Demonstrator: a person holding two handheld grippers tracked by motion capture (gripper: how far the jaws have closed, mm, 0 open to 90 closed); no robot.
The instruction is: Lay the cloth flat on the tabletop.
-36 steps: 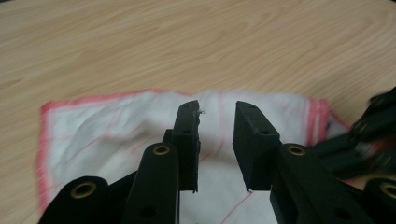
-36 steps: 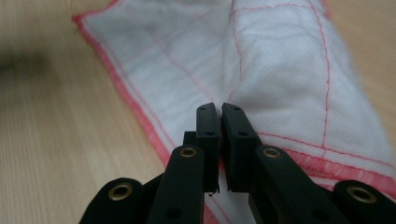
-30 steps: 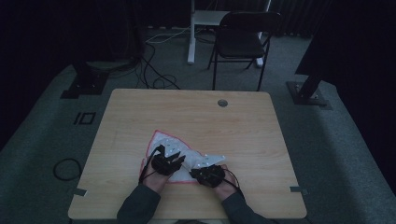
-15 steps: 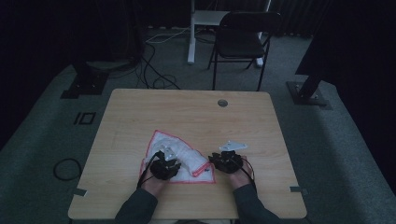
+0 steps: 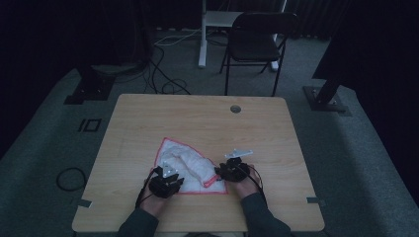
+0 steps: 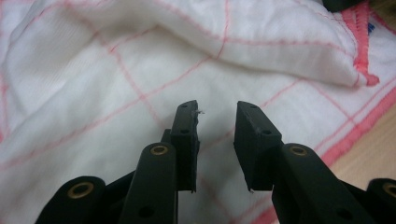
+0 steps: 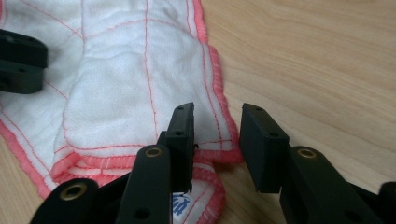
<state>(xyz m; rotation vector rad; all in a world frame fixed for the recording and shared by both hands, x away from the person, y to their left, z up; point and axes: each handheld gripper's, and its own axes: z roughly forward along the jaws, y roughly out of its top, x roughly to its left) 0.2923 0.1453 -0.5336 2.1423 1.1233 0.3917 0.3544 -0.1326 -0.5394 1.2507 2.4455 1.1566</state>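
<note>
The white cloth [image 5: 190, 165] looks about half folded, and both the left gripper [image 6: 215, 140] and right gripper [image 7: 215, 140] hover over it with jaws apart, so more folds seem left.

Black folding chair [image 5: 257, 42] behind wooden table [image 5: 197, 118].

I can't read any word, brand or number here. The nearest thing to print is a small blue mark [image 7: 180, 203] on the white cloth [image 7: 121, 93] with pink edging, just below my right gripper [image 7: 215, 126], too small and half hidden to make out. A blue speck shows at that cloth's hem past my left gripper [image 6: 217, 122], also unreadable.
</note>
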